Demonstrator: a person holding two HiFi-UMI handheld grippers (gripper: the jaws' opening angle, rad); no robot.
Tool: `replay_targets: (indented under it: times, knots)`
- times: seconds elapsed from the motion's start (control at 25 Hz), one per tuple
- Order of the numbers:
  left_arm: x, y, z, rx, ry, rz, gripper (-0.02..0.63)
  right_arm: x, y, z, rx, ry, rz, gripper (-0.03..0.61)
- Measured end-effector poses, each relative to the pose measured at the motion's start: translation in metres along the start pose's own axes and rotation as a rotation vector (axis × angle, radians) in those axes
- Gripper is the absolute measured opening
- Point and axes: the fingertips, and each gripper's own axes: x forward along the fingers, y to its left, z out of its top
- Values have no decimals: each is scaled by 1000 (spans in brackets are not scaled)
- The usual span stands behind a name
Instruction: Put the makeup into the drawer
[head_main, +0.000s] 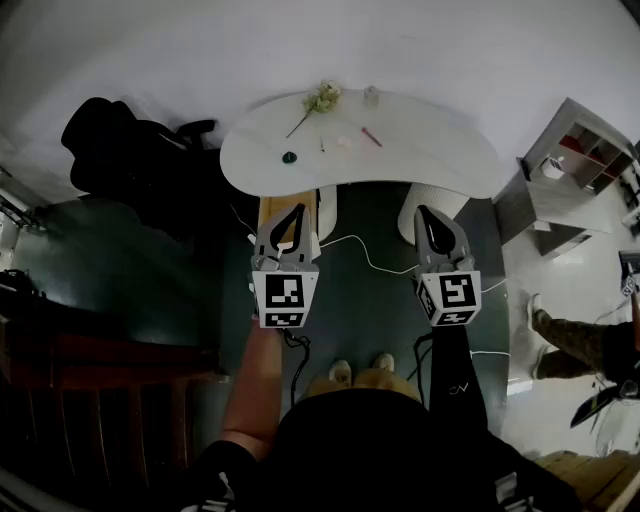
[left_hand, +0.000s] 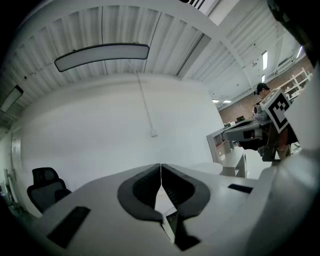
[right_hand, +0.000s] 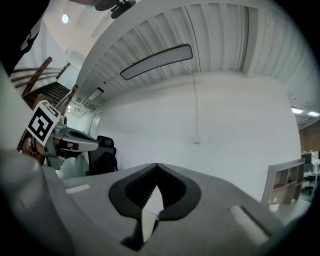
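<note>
Left gripper (head_main: 292, 212) and right gripper (head_main: 428, 215) sit mid-frame, jaws pressed together on nothing; the makeup – a dark round compact (head_main: 289, 157), a pink stick (head_main: 371, 137) – lies on the white table (head_main: 440, 150), upper centre

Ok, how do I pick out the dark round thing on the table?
Find the white curved table. On its left part, nearer the front edge than the flower sprig, lies a small dark disc. It is the only dark, round item there; its neighbours are pale or thin sticks.
</note>
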Motion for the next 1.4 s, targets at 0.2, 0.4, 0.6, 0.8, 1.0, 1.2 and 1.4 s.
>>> replay_targets:
  times: [0.2, 0.4, 0.6, 0.8, 1.0, 1.2, 1.4]
  knots:
    - [-4, 0, 2, -16, -1, -5, 11, -4, 4, 2, 1, -4, 0, 3]
    - [-10, -1, 3, -23, -12, -13, 11, -15, 7, 3, -2, -17, -10, 3]
    - [-8, -9, 0, -26, -4, -30, 11, -21, -2, 0, -9, -8, -38, 5]
    - [16, -18, 1, -59, -8, -57, 11, -6, -20, 0, -14, -27, -49, 3]
    - [60, -18, -2, -75, -3, -61, 11, 31, -47, -9, 0, -39, -42, 5]
    - [125, -18, -6, -96, 6, -47, 11, 87, -91, -15, 13, -65, -25, 5]
    - [194, -17, -2, -90, 21, -17, 9, 148, -139, -20, 32, -75, 7, 5]
